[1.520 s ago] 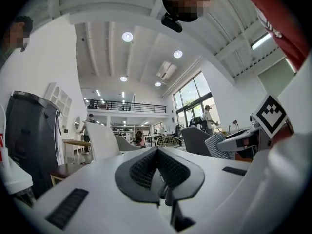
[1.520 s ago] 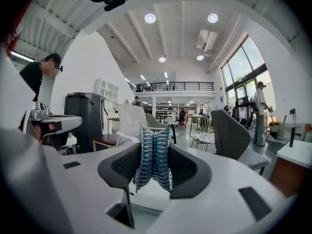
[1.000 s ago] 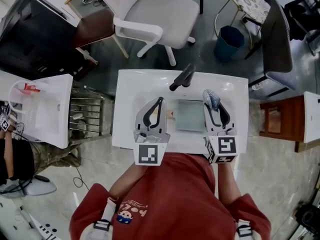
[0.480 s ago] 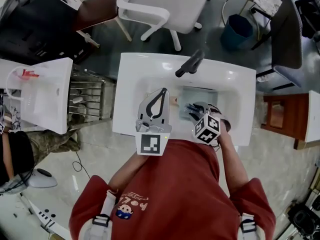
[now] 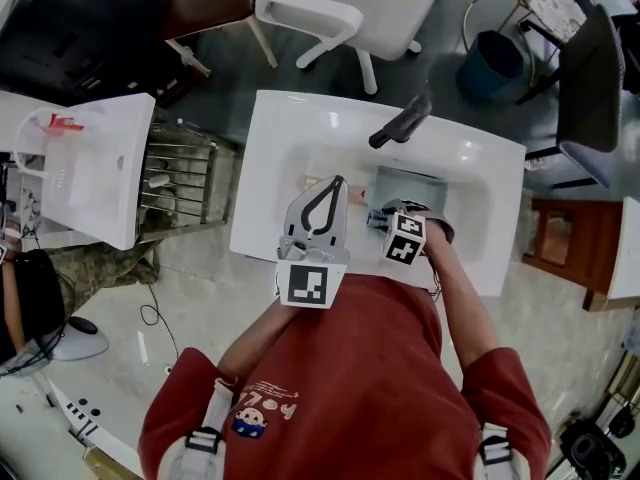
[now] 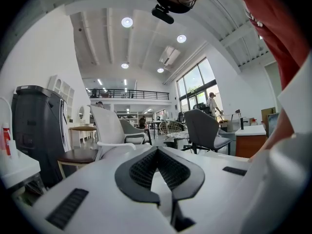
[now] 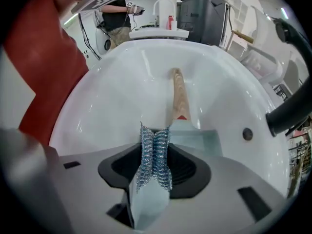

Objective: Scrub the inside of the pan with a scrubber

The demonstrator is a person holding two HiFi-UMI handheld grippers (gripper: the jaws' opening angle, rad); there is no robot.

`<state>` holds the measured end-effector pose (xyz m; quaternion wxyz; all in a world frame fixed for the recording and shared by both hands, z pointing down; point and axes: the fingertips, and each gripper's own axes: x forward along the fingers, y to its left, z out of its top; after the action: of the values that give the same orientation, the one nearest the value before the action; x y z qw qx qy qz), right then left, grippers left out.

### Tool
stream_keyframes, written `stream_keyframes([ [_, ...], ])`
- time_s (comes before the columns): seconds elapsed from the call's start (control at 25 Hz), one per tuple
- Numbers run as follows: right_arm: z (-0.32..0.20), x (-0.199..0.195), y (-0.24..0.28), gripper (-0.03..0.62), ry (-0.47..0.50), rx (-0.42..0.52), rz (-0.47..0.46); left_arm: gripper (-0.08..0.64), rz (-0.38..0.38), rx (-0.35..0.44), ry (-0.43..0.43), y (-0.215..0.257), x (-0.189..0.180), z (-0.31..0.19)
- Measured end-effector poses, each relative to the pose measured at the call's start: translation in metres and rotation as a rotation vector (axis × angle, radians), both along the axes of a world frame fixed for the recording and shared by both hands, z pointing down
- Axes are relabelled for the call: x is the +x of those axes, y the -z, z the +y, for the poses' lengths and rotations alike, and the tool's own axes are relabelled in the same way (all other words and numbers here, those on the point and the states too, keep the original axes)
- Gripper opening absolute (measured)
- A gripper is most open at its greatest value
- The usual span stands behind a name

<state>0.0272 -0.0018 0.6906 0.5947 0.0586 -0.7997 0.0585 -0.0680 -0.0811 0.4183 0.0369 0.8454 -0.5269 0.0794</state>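
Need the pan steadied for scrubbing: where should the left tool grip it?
Probably its wooden handle, from the left and above: it is slim, bare and sticks out of the pan toward that side, clear of the scrubber.

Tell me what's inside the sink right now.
In the sink lies a pale pan with a wooden handle; the right gripper holds the scrubber close by. The gripper covers much of the pan's inside.

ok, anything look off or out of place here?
Nothing stands out. The pan lies in the sink, its wooden handle pointing away, no spill visible. The right claw is shut on the scrubber over the pan; the left claw is shut and empty.
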Motion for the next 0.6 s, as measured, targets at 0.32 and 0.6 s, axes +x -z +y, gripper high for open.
stream_keyframes([
  [0.32,-0.0009,-0.008,-0.0082,0.172,0.043,-0.058,0.021,0.012,0.0,-0.013,0.01,-0.0056,-0.0096,-0.0021],
  [0.6,-0.0024,-0.0086,-0.0097,0.17,0.045,-0.043,0.026,0.012,0.003,-0.014,0.002,-0.0067,-0.0029,-0.0042],
])
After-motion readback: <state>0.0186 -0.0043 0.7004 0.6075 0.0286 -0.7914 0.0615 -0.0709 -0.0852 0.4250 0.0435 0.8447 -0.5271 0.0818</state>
